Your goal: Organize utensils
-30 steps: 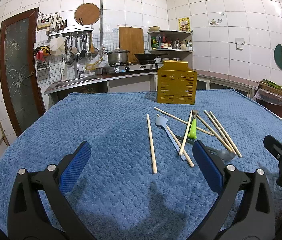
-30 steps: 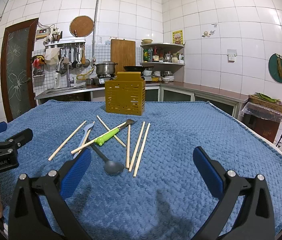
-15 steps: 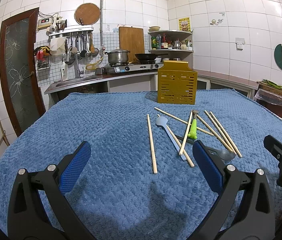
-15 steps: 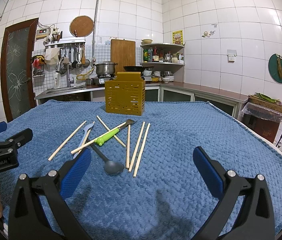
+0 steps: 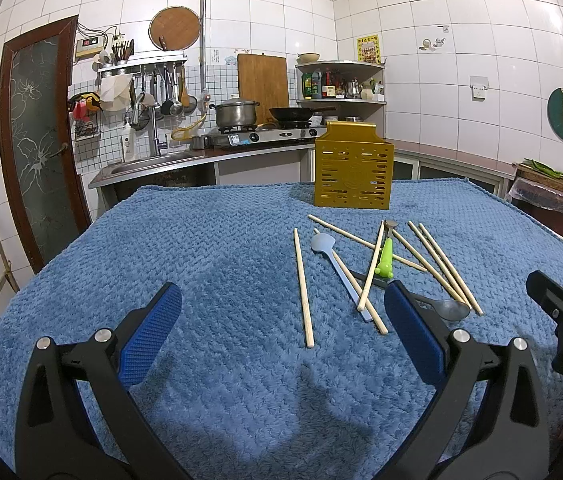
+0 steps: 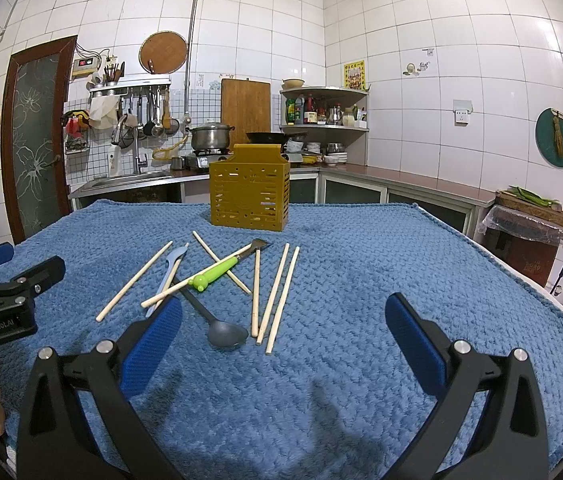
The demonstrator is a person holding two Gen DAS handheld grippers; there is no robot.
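A yellow slotted utensil holder stands upright at the far side of the blue cloth. In front of it lie several wooden chopsticks, a light-blue spatula, a green-handled peeler and a dark grey spoon, partly crossed over each other. My left gripper is open and empty, short of the pile. My right gripper is open and empty, just short of the spoon.
The blue textured cloth covers the whole table. Its edges drop off at left, right and back. A kitchen counter with sink, pot and stove runs behind it. Each gripper shows at the edge of the other's view.
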